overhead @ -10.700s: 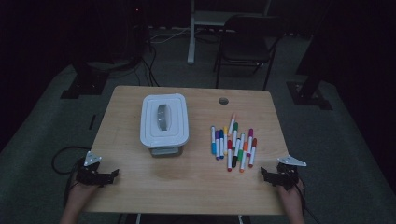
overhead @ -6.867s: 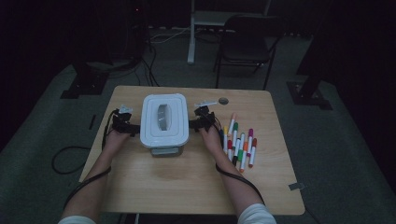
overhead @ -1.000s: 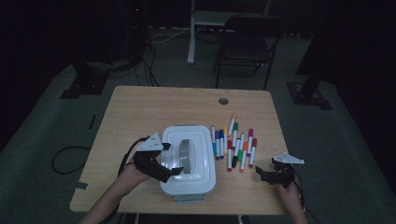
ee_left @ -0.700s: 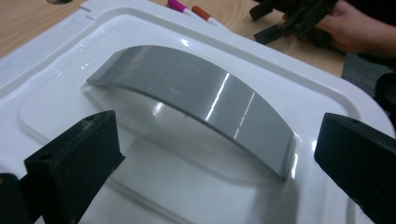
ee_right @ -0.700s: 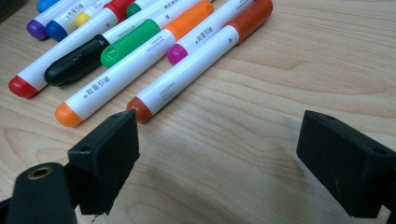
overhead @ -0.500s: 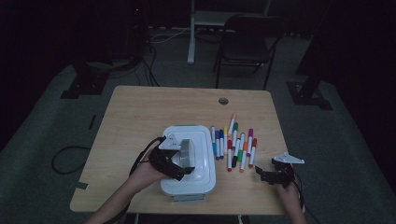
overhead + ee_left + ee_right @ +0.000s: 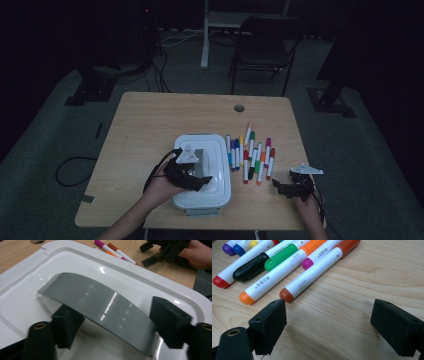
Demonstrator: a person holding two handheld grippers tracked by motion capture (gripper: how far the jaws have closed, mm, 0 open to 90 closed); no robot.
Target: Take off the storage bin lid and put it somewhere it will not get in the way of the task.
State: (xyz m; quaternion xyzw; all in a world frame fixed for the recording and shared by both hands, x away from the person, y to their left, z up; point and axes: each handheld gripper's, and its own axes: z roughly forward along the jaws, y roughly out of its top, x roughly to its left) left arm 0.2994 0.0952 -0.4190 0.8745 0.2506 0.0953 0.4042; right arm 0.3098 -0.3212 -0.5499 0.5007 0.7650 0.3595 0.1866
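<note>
So my left gripper [image 7: 200, 181] is down on the white box [image 7: 202, 172], which sits near my edge of the table [image 7: 145, 120], just left of the markers [image 7: 250, 155]. Its jaws have just been closing around the grey handle [image 7: 100, 307] on the lid; the handle's between them, but the pads don't quite press it. My right gripper [image 7: 329, 325] rests wide open on bare wood beside the markers.
</note>
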